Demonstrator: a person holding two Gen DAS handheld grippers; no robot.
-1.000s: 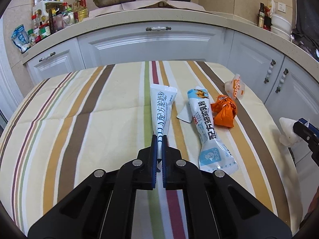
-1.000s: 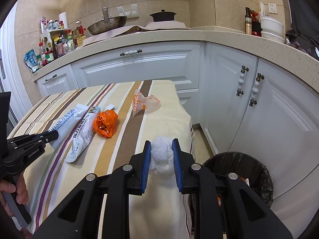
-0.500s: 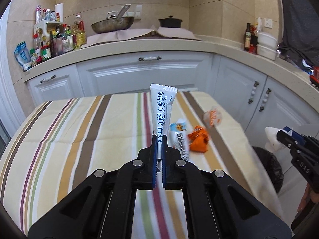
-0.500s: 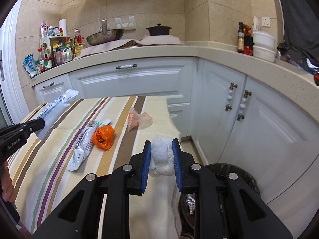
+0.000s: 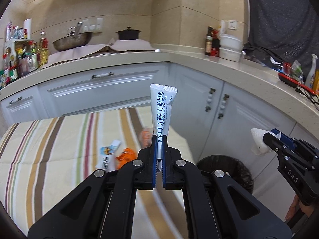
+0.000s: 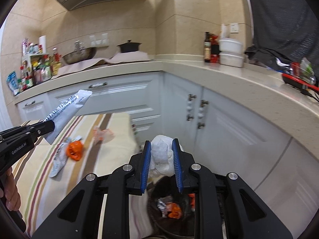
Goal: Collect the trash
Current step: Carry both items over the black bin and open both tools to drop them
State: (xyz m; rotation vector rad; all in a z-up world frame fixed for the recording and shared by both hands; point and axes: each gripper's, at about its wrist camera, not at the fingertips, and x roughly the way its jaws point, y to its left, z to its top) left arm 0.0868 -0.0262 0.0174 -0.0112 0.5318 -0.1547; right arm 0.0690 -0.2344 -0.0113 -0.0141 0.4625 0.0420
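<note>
My left gripper [image 5: 159, 139] is shut on a long white sachet [image 5: 162, 109] that sticks up and forward, lifted above the striped table [image 5: 49, 149]. My right gripper [image 6: 161, 145] is shut on a crumpled white tissue [image 6: 162, 155], held over the black bin [image 6: 171, 205] beside the table's right end. The bin [image 5: 225, 165] holds orange and silver scraps. From the right wrist view the left gripper [image 6: 49, 126] shows at the left with the sachet [image 6: 67, 109]. On the table lie a blue-white packet [image 6: 59, 159], an orange wrapper [image 6: 74, 150] and a clear orange-printed wrapper [image 6: 103, 135].
White cabinets [image 5: 229, 109] run behind and right of the table under a beige counter [image 5: 249, 69]. Bottles, a wok [image 5: 71, 41] and a black pot [image 5: 127, 34] stand on the counter. A person's hand [image 6: 10, 191] grips the left tool's handle.
Both grippers rose and swung right, away from the table towards the bin. The sachet came off the tablecloth in the left gripper. The tissue moved over the bin's mouth.
</note>
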